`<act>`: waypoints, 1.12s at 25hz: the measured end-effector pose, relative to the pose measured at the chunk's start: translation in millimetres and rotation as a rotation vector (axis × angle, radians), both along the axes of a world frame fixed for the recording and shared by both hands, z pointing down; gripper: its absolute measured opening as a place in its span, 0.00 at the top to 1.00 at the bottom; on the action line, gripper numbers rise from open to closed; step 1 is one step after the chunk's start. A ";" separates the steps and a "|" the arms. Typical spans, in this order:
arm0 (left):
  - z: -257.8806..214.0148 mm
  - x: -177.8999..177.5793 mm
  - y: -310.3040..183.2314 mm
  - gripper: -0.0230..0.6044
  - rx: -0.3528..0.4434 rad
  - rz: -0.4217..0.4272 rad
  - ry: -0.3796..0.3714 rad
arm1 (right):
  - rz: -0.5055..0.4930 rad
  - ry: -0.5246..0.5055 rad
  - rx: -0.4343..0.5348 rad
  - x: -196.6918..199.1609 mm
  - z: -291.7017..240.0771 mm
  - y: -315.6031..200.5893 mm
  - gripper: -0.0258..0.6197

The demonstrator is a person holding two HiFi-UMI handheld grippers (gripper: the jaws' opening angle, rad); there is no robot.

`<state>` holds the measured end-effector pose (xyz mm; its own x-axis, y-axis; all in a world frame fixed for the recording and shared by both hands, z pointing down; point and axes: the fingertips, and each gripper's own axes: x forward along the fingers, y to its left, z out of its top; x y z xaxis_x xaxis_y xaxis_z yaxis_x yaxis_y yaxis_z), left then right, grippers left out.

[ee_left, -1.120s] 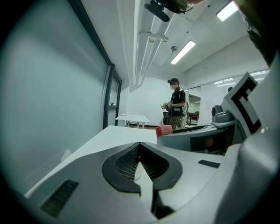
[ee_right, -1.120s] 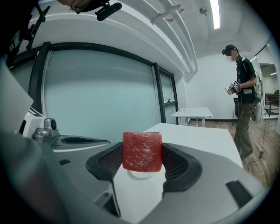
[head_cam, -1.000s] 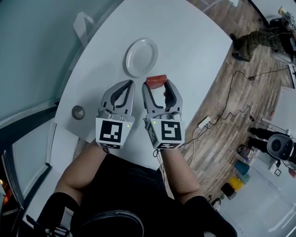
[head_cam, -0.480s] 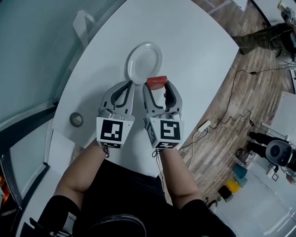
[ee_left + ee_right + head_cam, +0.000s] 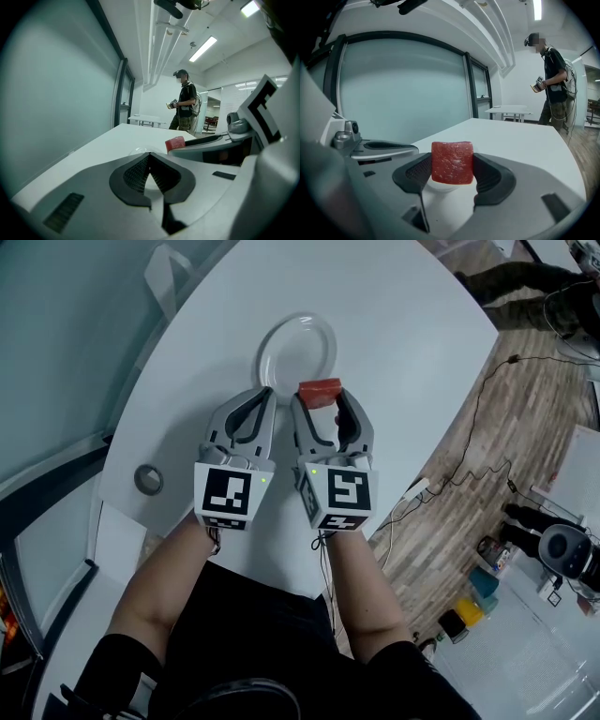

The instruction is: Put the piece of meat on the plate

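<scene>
A red block of meat (image 5: 320,393) (image 5: 452,162) is clamped between the jaws of my right gripper (image 5: 319,396) (image 5: 451,166), held above the white table. It also shows in the left gripper view as a red piece of meat (image 5: 175,142). The white plate (image 5: 284,341) lies just beyond and to the left of the meat, its near rim partly hidden by the grippers. My left gripper (image 5: 266,394) (image 5: 149,161) is shut on nothing, side by side with the right one, its tips over the plate's near edge.
A grey ring-shaped object (image 5: 147,479) sits near the table's left edge. A cable and power strip (image 5: 417,488) lie on the wooden floor at right. A person (image 5: 552,79) stands far off beyond the table.
Both grippers have advanced toward the plate with the meat still held; the meat now sits close to the plate's near right rim.
</scene>
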<state>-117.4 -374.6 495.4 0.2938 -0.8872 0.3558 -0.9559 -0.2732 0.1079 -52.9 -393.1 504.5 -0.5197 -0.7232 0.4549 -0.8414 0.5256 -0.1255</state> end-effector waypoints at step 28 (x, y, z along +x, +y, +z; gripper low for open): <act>26.1 -8.9 -24.0 0.96 -0.028 -0.028 -0.004 | -0.089 0.050 -0.053 -23.2 35.3 -26.6 0.53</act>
